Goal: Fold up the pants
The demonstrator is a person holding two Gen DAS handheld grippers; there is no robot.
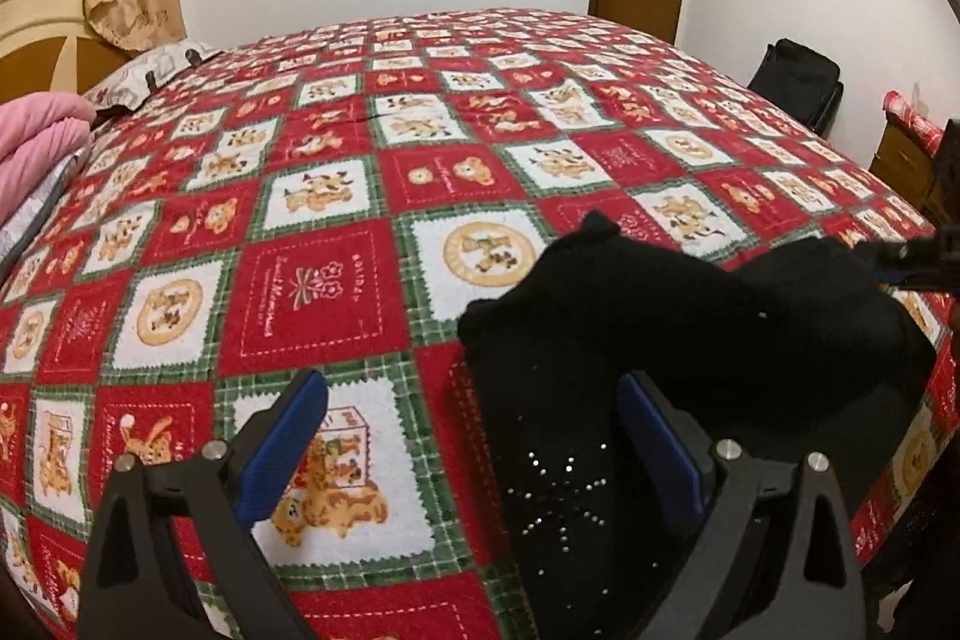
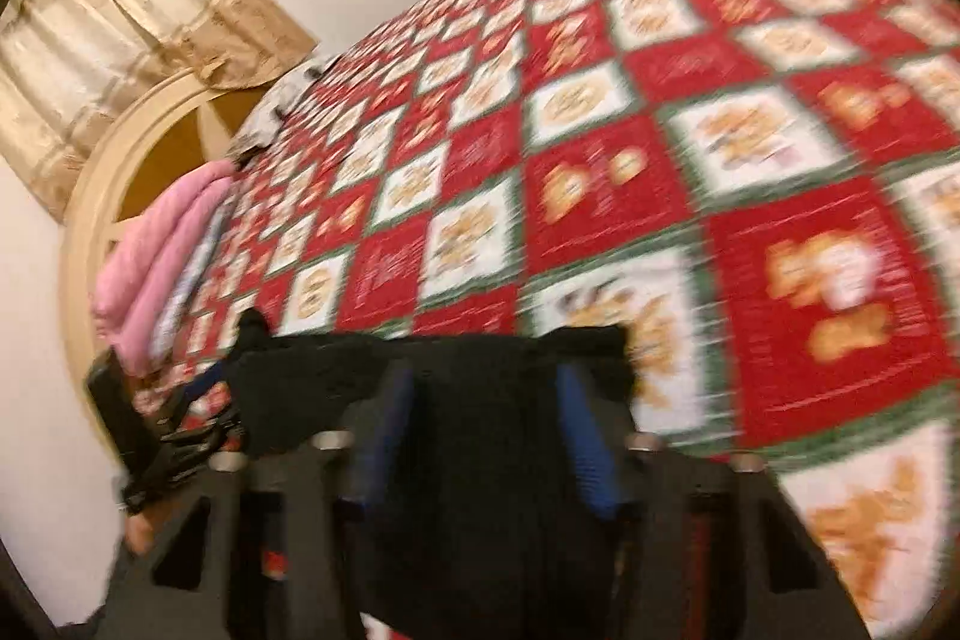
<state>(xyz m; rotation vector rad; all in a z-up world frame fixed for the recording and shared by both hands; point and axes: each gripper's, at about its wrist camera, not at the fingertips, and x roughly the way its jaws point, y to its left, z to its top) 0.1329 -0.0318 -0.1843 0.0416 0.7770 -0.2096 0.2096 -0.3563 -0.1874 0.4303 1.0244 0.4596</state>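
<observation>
Item: black pants [image 1: 690, 334], bunched in the lower right of the left wrist view, resting on the red patchwork bedspread [image 1: 324, 292]. Soft, limp, light knit by your likely reckoning; it will sag and slide, so take hold at an edge or hem. Left gripper [image 1: 474, 442]: fingers spread wide, holding nothing, its right pad against the cloth. Right gripper [image 2: 486, 436], lower centre of its blurred view: fingers apart with black fabric between them; whether it is pinched, you cannot tell.

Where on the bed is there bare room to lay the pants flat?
Free: the quilt between the pink bedding, the far edge and the black studded pants. Crowded: the near right corner, pants under both hand-held grippers.
</observation>
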